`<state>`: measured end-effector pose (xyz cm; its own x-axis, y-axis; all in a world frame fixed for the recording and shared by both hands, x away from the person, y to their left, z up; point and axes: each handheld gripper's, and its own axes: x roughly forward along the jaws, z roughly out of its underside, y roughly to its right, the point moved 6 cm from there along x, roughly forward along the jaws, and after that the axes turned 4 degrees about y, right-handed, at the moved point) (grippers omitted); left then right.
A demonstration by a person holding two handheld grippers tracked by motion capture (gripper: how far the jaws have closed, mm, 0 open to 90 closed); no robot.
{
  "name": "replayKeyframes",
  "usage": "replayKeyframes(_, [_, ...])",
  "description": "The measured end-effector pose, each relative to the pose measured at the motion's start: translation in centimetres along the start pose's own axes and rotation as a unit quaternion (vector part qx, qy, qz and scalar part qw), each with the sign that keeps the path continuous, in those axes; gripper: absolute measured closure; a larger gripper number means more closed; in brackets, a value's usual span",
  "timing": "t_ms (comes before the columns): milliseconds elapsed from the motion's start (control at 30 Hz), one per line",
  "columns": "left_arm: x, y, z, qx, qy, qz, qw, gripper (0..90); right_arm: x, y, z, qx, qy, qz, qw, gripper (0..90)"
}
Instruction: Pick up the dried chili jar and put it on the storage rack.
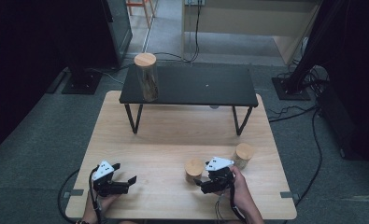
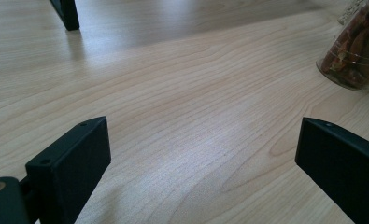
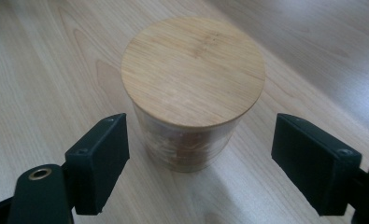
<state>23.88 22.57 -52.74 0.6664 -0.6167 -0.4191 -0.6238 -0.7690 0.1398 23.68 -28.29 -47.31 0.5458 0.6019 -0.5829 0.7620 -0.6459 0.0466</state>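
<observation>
Close to the near edge of the wooden table point(image 1: 126, 140), the left gripper point(image 1: 124, 179) rests low with its jaws spread wide and only bare wood between them. Over on the right side, the right gripper point(image 1: 200, 183) sits at a small jar point(image 1: 194, 171) with a round wooden lid. Seen from the right gripper view, the small jar point(image 3: 191, 102) stands between the two black jaws, but there is a gap on each side, so the jaws are apart and not pinching it. The jar stands straight up, its long way running from table to lid, and the lid faces up. Just behind the right gripper stands a second small jar point(image 1: 243, 155), also upright, with the same kind of lid. Farther back, a low black bench point(image 1: 196, 86) with thin legs stands on the table. A tall jar point(image 1: 146, 77) with a wooden lid stands upright on the bench's left end. Beyond the table lies a grey floor point(image 1: 42, 135) with black cables point(image 1: 313, 135) and dark stands at both sides.
</observation>
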Motion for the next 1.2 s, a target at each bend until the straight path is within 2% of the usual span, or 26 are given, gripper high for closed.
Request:
replayKeyframes(567, [0.0, 0.0, 0.0, -0.001, -0.001, 0.000, 1.0000, 3.5, 1.2, -0.1, -0.8, 0.002, -0.007, -0.001, 1.0000, 19.4])
replayKeyframes(1200, [0.0, 0.0, 0.0, 0.000, -0.001, -0.002, 1.0000, 3.5, 2.2, -0.1, -1.4, 0.007, -0.015, -0.009, 0.9998, 25.3])
